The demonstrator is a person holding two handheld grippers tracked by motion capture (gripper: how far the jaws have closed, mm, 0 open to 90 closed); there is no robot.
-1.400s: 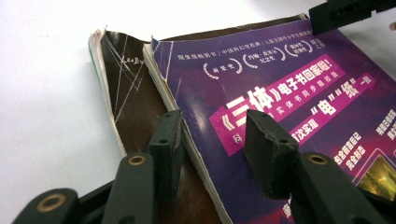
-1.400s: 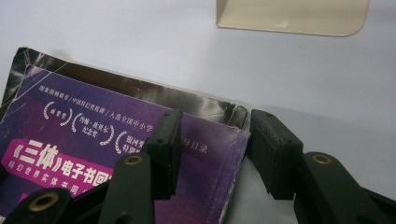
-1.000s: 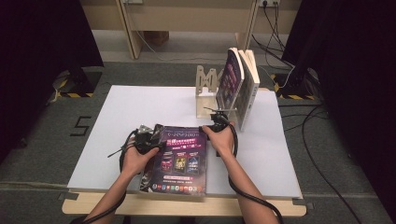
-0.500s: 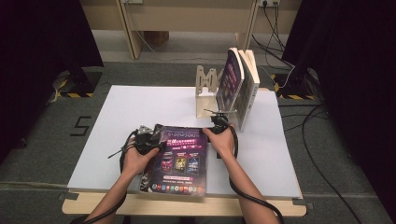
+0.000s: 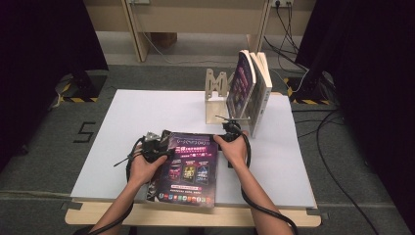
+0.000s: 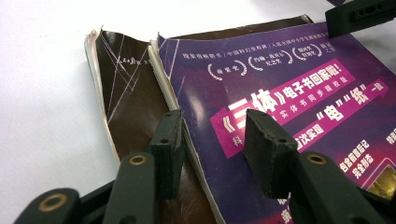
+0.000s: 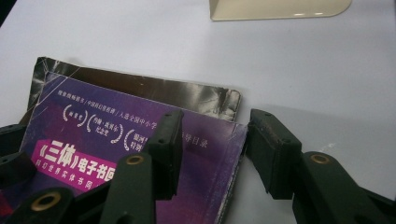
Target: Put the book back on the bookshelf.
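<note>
The white table (image 5: 147,112) carried a wooden rack (image 5: 218,98) at its far side, where two books (image 5: 252,88) stood upright, probably the place meant for the rest. Nearer the person lay a purple book (image 5: 188,169) flat on a darker book (image 6: 130,98) whose edges poked out beneath. The left gripper (image 6: 212,140) straddled the purple book's left edge, jaws parted and pinching nothing; the right gripper (image 7: 212,151) bracketed its right edge, likewise unclenched, seemingly to square or lift it.
</note>
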